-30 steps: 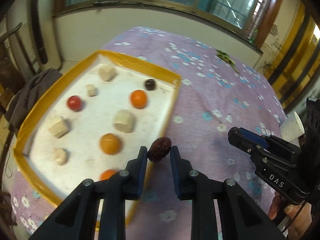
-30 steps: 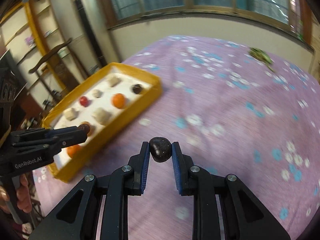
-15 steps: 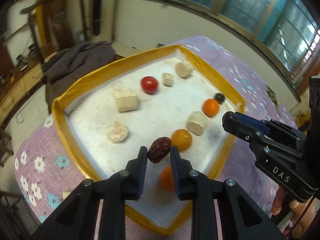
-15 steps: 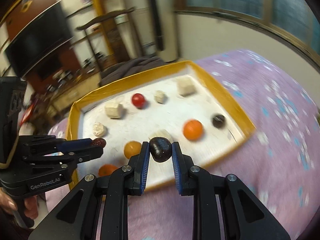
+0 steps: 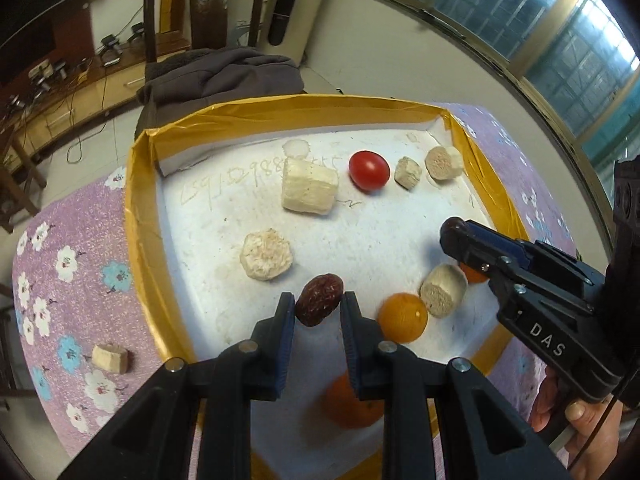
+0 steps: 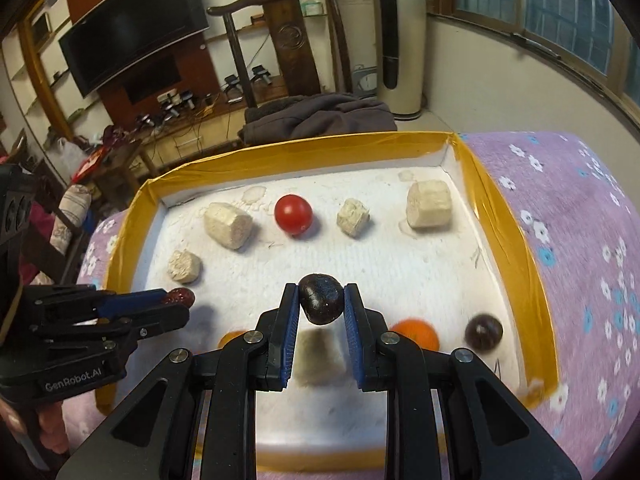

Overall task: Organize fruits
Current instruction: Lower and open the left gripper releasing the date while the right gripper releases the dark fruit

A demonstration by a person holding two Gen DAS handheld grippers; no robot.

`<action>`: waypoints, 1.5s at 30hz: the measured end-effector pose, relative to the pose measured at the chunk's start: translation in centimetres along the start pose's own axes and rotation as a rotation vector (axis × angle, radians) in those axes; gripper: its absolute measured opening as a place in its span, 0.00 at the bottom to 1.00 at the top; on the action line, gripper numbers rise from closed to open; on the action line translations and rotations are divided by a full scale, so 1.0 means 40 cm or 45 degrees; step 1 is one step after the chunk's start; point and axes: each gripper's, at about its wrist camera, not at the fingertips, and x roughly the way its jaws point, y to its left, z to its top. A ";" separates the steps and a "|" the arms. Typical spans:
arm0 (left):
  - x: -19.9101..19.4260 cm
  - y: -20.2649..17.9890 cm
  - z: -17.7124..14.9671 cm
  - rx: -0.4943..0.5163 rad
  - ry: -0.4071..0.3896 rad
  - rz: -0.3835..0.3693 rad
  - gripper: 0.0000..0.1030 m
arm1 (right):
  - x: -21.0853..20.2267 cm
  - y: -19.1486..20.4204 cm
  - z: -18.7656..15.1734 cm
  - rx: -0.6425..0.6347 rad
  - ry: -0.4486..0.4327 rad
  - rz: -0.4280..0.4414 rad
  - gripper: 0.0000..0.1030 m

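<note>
The left gripper (image 5: 318, 307) pinches a red date (image 5: 319, 299) above the near part of the yellow-rimmed tray (image 5: 141, 216). The right gripper (image 6: 321, 300) pinches a dark round fruit (image 6: 322, 298) over the tray's middle. A tomato (image 6: 293, 214), oranges (image 5: 402, 317) and pale chunks (image 5: 309, 192) lie inside; one chunk (image 5: 109, 357) sits outside on the flowered cloth (image 5: 64, 264).

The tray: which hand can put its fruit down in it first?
Probably left. The left gripper holds its red date over bare tray floor; under the right gripper's dark fruit sits a pale chunk.
</note>
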 end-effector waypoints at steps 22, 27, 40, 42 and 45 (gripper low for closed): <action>0.047 -0.026 0.040 -0.042 -0.050 0.103 0.25 | 0.082 -0.032 0.030 -0.115 0.134 -0.026 0.28; 0.040 -0.013 0.040 -0.054 -0.048 0.098 0.35 | 0.072 -0.043 0.033 -0.101 0.127 -0.043 0.31; 0.002 -0.004 0.019 0.014 -0.065 0.122 0.61 | 0.053 -0.056 0.049 -0.029 0.112 -0.100 0.33; -0.015 0.011 0.014 -0.002 -0.094 0.137 0.67 | 0.045 -0.061 0.052 -0.007 0.109 -0.120 0.33; -0.025 0.034 0.016 -0.002 -0.084 0.093 0.67 | 0.033 -0.061 0.050 0.017 0.099 -0.135 0.34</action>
